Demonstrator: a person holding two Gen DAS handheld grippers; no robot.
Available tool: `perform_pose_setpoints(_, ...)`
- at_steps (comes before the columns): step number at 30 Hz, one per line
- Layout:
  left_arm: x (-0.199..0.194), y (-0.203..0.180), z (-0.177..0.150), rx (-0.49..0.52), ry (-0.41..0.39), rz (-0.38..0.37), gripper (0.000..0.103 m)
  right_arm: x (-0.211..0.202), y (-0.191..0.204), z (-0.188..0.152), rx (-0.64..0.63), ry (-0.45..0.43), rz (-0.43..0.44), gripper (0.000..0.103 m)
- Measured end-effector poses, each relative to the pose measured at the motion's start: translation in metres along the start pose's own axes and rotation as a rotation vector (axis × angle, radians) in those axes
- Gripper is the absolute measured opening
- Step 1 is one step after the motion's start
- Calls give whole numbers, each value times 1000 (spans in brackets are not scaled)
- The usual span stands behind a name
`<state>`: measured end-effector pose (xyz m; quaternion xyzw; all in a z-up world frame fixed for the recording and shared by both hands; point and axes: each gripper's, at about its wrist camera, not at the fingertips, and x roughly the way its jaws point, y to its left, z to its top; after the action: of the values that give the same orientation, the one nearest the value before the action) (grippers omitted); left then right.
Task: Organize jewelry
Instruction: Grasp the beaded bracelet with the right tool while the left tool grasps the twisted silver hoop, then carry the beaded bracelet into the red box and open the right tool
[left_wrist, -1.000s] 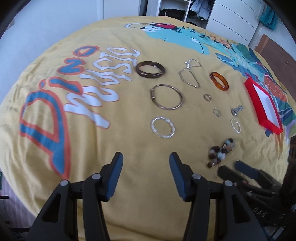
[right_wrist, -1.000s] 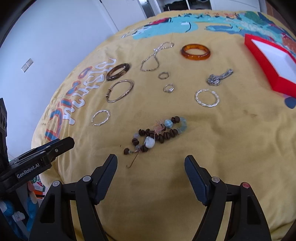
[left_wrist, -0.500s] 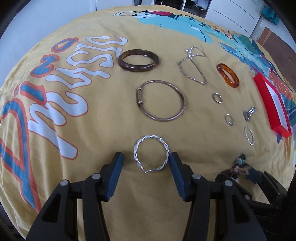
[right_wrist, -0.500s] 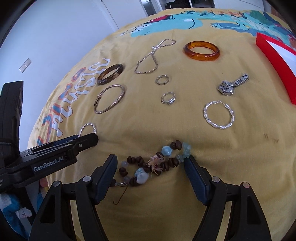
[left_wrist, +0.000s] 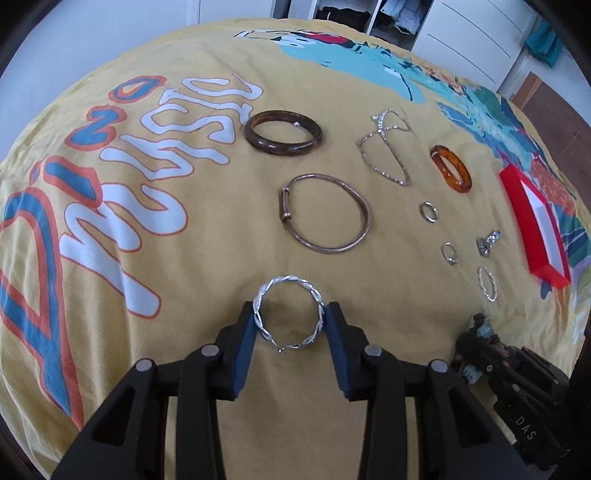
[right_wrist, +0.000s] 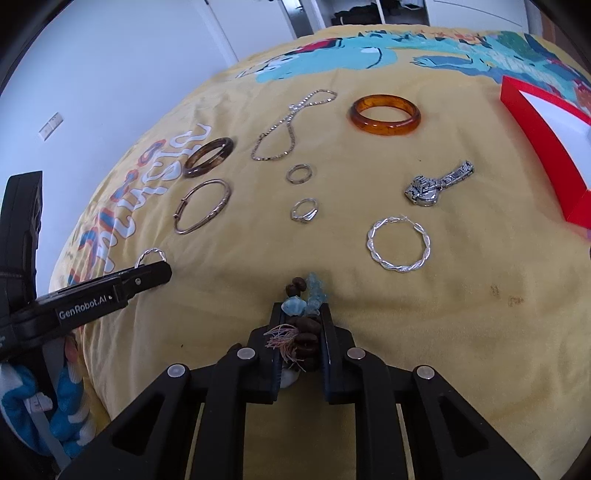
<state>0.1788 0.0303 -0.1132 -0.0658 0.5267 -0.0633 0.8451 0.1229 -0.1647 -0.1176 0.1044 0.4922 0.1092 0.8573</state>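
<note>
**Jewelry pinched in both grippers, red tray off to the right**

Tray position is what the next move hangs on, I'd say: the red tray sits at the far right edge of the yellow bedspread, well apart from both tools, with the right gripper plainly the nearer of the two.

That right gripper has its fingers drawn narrow on the beaded bracelet, which is bunched up between the pads; brown beads and pale blue stones poke out past the tips, and a pink tassel hangs over the left pad. The tool points forward and low over the cloth.

The left gripper has its fingers about half closed, pressing from either side on the twisted silver hoop. The hoop lies flat on the cloth, ringed between the blue pads, its far arc sticking out beyond the tips. Whether the grip is firm I cannot tell.

The matching silver hoop lies between the right gripper and the tray, with the small watch just beyond it. My guess is both loads must travel rightward, the left one across most of the spread.
</note>
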Motion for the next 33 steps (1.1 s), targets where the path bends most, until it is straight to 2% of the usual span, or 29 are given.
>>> perform_pose_setpoints(9,-31,-2,-4,2,-38,-15,35,-33,4,-9,-14,-41,25,12)
perform_pose_setpoints(16,-57,-39,-1,56,-72,-68,35,-76,-14,-9,18,-110,32,12)
perform_pose_setpoints(20,-66,-85,5,123,-78,-128,35,-110,-42,-2,32,-168,4,12)
perform_pose_setpoints(25,-63,-150,15,197,-61,-216,35,-149,-100,25,39,-230,-97,12)
perform_pose_setpoints(33,-34,-294,57,337,-61,-330,35,-163,-204,80,72,-273,-259,12)
